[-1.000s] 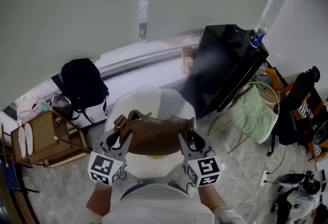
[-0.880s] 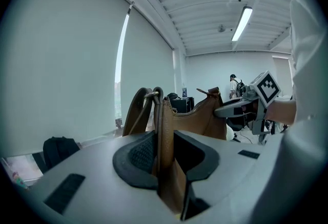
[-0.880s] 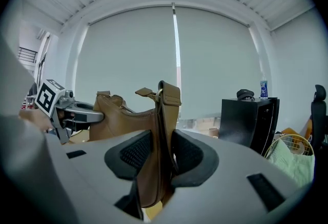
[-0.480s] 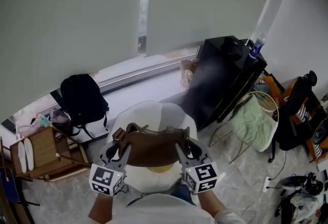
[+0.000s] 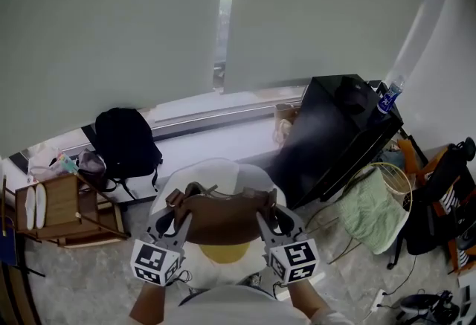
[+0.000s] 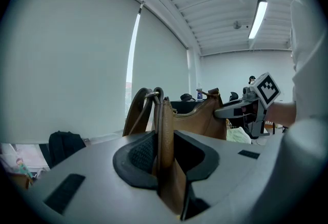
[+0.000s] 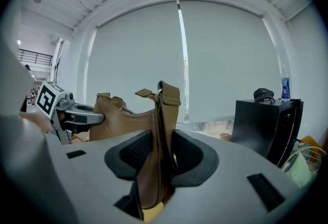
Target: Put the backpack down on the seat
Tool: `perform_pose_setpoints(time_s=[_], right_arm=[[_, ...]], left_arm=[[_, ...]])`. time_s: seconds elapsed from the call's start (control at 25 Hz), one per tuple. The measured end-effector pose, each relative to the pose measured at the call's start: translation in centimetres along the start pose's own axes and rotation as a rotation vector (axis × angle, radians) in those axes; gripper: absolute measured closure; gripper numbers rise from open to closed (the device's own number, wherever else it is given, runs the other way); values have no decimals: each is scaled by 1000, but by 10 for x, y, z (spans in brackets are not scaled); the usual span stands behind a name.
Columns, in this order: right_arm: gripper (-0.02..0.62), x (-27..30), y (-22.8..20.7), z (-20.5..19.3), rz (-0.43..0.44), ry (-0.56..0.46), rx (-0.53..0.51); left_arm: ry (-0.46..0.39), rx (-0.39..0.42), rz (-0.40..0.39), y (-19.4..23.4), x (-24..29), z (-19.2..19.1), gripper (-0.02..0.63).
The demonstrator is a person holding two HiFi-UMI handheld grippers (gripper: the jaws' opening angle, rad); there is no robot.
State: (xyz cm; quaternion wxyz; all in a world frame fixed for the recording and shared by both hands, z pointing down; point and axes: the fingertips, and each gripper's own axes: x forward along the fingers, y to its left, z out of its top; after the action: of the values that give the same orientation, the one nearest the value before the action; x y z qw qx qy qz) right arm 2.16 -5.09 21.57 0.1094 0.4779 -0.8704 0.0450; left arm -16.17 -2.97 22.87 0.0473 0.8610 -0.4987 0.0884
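– Brown leather backpack (image 5: 223, 213): you hold it by its two ends above the white seat (image 5: 223, 171), and it is not yet set down. Left gripper (image 5: 175, 218): jaws clamped on the leather end below the strap ring. Right gripper (image 5: 268, 216): jaws clamped on the opposite strap end.
– Hazards, entry one: both of your grips sit on thin leather edges, not on the body. If either slips, the bag likely swings down on one end and tips off the seat.
– Entry two: the seat looks rounded, and the bag spans most of its width in the head view. If you lower it off-centre, it may slide over the rim to the floor.
– Entry three: a yellow patch (image 5: 222, 251) shows under the bag on your side; what it is cannot be told. If it lies loose on the seat, the bag may settle crooked.
– Entry four, release order: if you open one pair of jaws before the bag bears on the seat, its weight drags on the other side.
– Not at risk: the black backpack (image 5: 125, 143) by the window and the black cabinet (image 5: 335, 130), both well apart.
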Motion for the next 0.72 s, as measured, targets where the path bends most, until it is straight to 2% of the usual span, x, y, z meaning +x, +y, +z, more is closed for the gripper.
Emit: perform_pose_setpoints(time_s=[0.36,0.72], right_arm=[[440,2,-37,-8,42,16,0],[440,9,-36,-23,50,53,28]], left_arm=[[21,-26,37,-23,28,-2,500],[62,-47,26,-19,32,-17,500]])
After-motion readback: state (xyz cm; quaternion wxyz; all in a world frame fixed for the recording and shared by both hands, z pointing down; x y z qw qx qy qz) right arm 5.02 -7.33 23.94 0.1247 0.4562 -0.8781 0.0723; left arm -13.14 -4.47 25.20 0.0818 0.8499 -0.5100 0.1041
